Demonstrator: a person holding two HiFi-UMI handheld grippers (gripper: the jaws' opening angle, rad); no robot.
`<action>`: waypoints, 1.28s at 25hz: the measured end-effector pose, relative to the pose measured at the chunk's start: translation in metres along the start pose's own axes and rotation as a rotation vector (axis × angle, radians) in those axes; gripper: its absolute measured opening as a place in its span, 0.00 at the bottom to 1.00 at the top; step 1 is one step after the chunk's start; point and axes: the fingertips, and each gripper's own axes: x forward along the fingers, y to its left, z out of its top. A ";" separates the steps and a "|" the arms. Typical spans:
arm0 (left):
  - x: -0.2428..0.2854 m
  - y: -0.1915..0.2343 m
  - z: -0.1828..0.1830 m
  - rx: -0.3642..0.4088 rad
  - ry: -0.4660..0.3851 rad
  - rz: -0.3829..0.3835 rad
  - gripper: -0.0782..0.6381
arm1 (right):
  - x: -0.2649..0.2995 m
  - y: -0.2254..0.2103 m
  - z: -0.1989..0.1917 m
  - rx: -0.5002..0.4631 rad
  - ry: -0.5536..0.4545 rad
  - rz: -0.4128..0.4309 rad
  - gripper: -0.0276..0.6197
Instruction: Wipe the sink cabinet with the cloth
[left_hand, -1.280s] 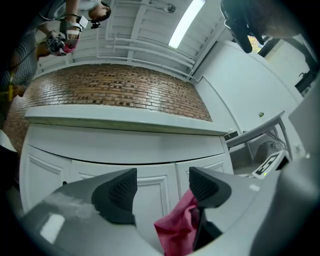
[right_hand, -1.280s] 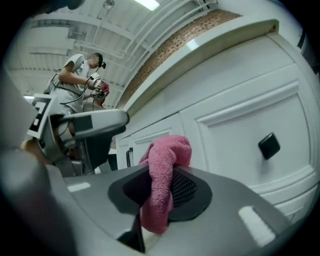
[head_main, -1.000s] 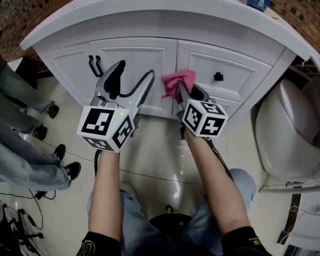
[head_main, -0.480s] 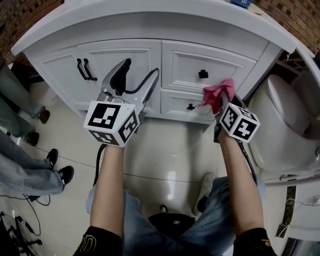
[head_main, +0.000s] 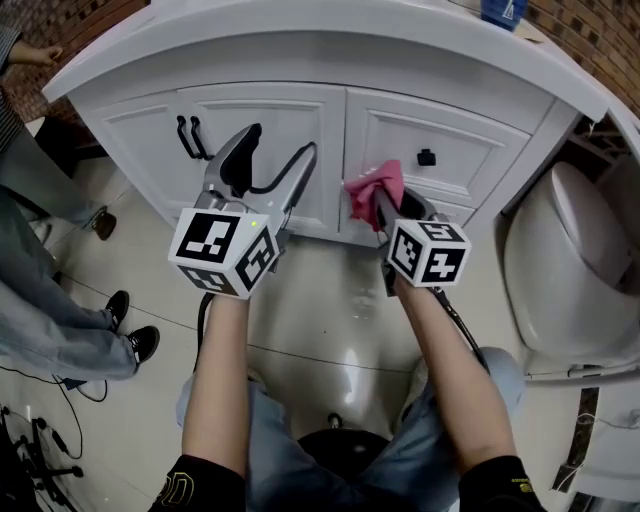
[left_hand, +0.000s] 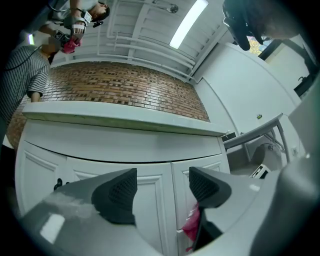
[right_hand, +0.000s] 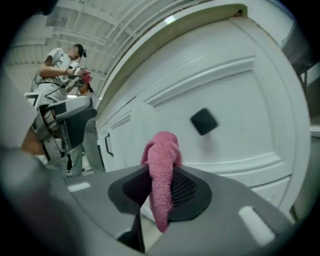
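The white sink cabinet (head_main: 300, 120) fills the top of the head view, with a door at left and drawers at right. My right gripper (head_main: 382, 205) is shut on a pink cloth (head_main: 374, 186), which presses against the drawer front just left of a black knob (head_main: 426, 156). In the right gripper view the pink cloth (right_hand: 162, 172) sticks out between the jaws toward the drawer panel, below the black knob (right_hand: 203, 121). My left gripper (head_main: 262, 165) hangs open in front of the cabinet door (left_hand: 150, 200), holding nothing.
Black door handles (head_main: 189, 136) sit at the cabinet's left. A white toilet (head_main: 565, 270) stands at the right. A person's legs and shoes (head_main: 60, 320) are on the tiled floor at left. A blue object (head_main: 505, 9) rests on the countertop.
My right gripper has swept the cloth back left along the drawer fronts, from the cabinet's right end to beside the upper knob. The left gripper has barely moved.
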 end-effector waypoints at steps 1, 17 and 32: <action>-0.002 -0.001 0.001 0.005 0.004 0.002 0.57 | 0.010 0.016 0.001 -0.005 -0.004 0.048 0.16; 0.015 -0.004 -0.017 0.002 0.036 -0.044 0.57 | -0.013 -0.063 0.007 0.005 0.020 -0.127 0.16; 0.024 -0.027 -0.011 -0.006 0.017 -0.068 0.57 | -0.042 -0.091 -0.016 0.088 0.061 -0.222 0.16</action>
